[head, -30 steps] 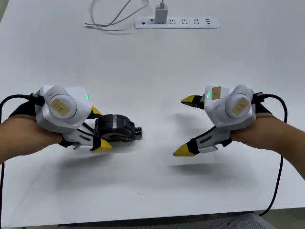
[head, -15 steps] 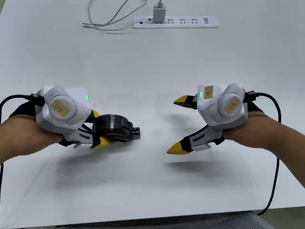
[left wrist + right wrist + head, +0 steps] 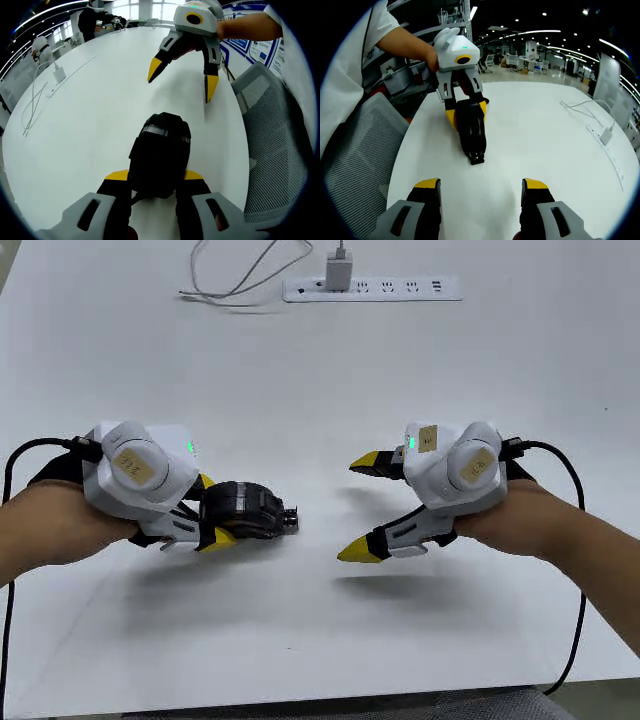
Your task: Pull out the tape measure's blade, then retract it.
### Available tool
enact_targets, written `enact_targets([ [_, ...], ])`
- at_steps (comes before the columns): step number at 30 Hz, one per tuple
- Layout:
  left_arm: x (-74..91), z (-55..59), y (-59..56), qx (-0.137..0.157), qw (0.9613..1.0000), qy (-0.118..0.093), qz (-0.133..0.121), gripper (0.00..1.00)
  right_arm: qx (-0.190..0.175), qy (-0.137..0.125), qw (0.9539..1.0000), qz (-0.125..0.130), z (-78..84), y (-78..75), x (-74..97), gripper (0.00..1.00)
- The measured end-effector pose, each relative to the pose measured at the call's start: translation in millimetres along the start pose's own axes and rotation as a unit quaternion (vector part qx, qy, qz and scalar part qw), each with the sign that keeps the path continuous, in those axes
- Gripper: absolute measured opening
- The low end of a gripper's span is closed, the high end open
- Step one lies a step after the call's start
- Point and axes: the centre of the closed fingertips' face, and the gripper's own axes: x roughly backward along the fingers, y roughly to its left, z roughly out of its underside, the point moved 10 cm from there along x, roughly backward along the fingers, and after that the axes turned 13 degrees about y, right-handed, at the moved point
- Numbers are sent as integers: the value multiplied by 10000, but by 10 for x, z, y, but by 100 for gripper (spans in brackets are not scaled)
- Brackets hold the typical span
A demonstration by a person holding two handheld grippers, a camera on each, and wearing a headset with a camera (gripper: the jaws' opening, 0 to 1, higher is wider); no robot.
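So the left gripper [image 3: 212,510] is squeezing the tape measure [image 3: 245,510] low over the table [image 3: 300,370], its blade tip [image 3: 292,518] pointing straight across at the right gripper [image 3: 357,506] — those jaws are hanging wide open, near, not touching.

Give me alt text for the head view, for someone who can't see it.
The left tool is shut on a black tape measure on a white table, its blade end facing the open right tool, not touching it. A power strip with a charger lies at the far edge.
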Motion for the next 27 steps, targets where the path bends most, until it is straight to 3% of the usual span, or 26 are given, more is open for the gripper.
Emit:
enact_targets([
  [8,-3,-5,12,-13,10000,46,47,29,187,-121,9997,-44,-122,-11,-192,52],
  [12,-1,-6,5,-10,10000,38,32,29,154,-236,9996,-65,-181,-27,-252,39],
  [27,-21,-6,7,-143,9998,127,-30,29,383,-251,9986,-266,-253,-10,-460,24],
])
